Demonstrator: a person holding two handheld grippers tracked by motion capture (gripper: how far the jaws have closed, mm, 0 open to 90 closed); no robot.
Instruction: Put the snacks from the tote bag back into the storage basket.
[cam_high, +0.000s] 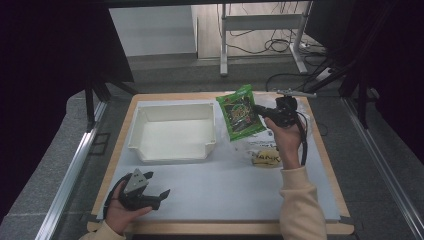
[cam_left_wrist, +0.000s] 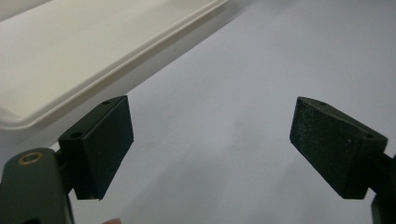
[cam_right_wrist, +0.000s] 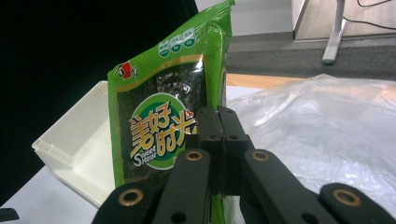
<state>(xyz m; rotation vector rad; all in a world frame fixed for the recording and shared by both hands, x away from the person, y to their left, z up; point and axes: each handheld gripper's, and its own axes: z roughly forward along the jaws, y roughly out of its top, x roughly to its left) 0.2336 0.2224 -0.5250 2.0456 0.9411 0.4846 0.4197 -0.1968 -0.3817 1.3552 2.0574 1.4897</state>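
Tongs (cam_right_wrist: 223, 140) clamped on a green snack packet (cam_right_wrist: 163, 121)

A white bin (cam_right_wrist: 77, 154) stands behind it at left; what looks like clear crumpled plastic (cam_right_wrist: 322, 126) lies at right.

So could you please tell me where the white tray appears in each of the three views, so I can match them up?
High view: the white tray sits left of centre on the table, just left of the green snack bag.
Left gripper view: its rim crosses the upper left, beyond the open jaws.
Right gripper view: its corner shows at lower left, behind the snack bag.
Shared landmark: the tray's white rim.
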